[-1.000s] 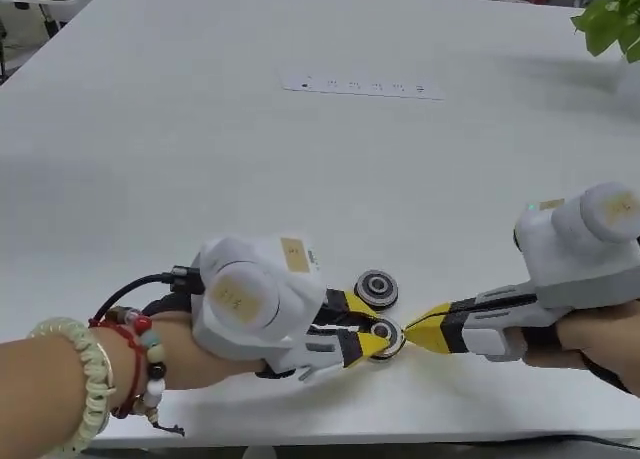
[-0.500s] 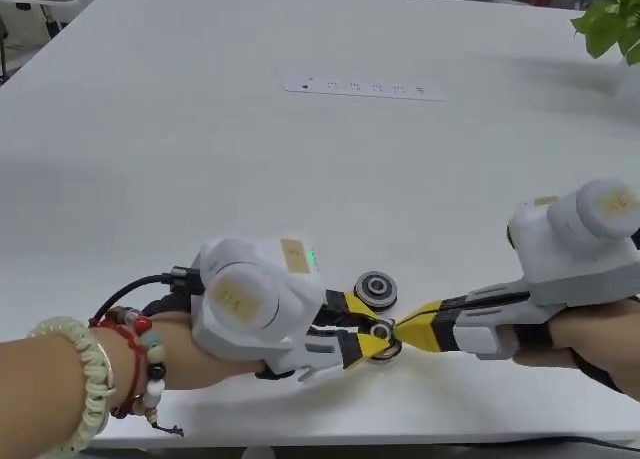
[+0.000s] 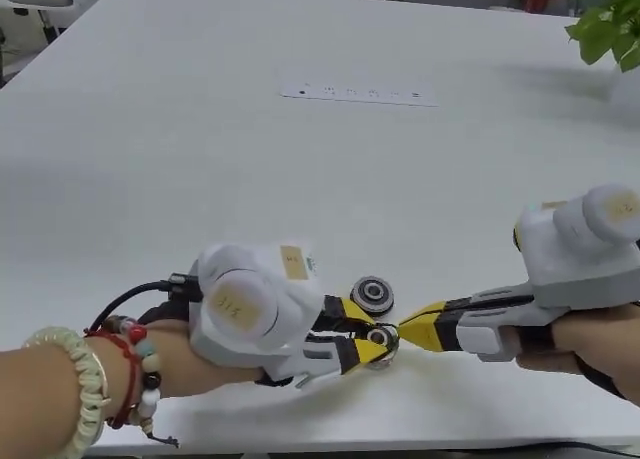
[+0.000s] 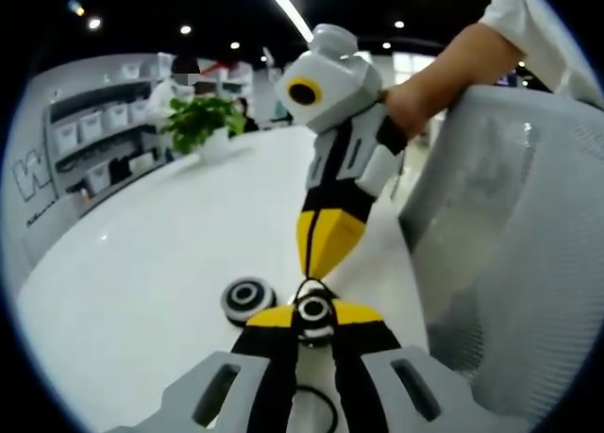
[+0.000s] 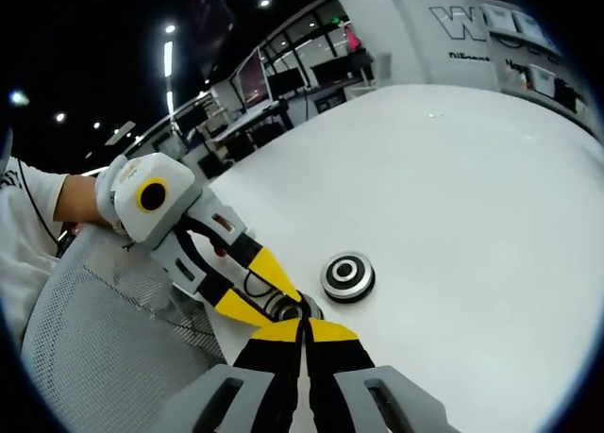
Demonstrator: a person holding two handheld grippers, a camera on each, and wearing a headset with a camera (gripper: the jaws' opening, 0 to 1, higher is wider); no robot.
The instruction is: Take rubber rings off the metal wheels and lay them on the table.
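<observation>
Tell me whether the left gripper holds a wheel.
Yes, the left gripper has its fingers shut on a metal wheel.

White table in a bright, open-plan room.
The broad white table [image 3: 300, 199] carries a white power strip [image 3: 358, 93] near its far side, and a leafy green plant [image 3: 605, 24] stands at the far right corner. Around it are wall shelves of white bins [image 4: 90, 136], a long ceiling light strip [image 4: 283, 8] and a grey mesh chair [image 4: 510, 235].
</observation>
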